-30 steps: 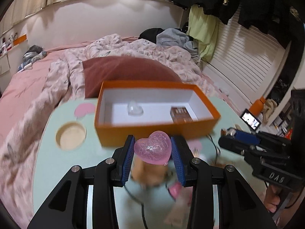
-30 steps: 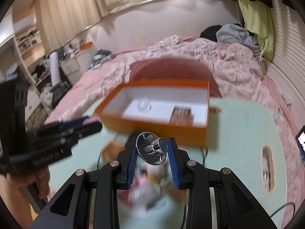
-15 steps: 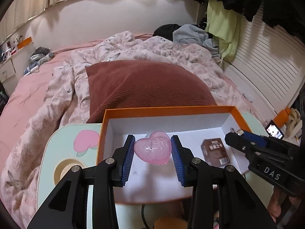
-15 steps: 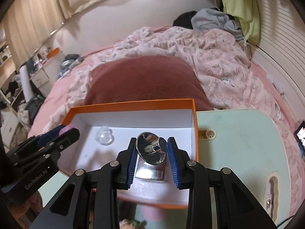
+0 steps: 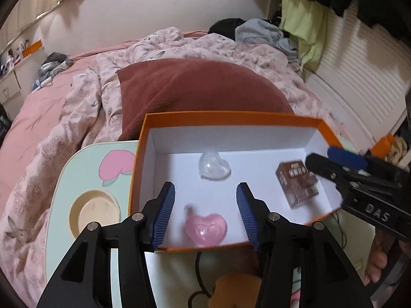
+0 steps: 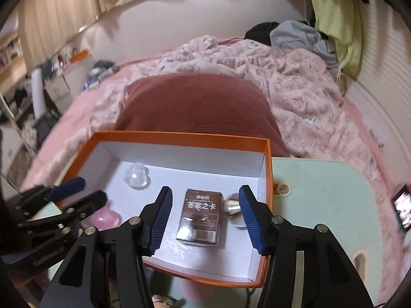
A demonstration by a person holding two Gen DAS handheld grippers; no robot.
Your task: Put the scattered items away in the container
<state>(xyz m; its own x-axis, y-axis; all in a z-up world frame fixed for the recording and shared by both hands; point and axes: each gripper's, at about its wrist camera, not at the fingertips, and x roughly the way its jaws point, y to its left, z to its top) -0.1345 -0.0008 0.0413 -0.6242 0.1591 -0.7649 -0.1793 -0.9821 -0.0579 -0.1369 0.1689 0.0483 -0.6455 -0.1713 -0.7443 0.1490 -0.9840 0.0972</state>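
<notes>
A: What sits on the desk [image 6: 321, 192]?
B: The orange box [image 5: 231, 116], at its far edge against the bed [image 5: 51, 128].
A: And left of the box?
B: A round recess [image 5: 95, 214] in the desktop.

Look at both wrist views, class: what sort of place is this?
Most likely a bedroom. A bed with a rumpled floral duvet and a dark red pillow fills the background, clothes are heaped beyond it, and the orange box sits on a small green table.
</notes>
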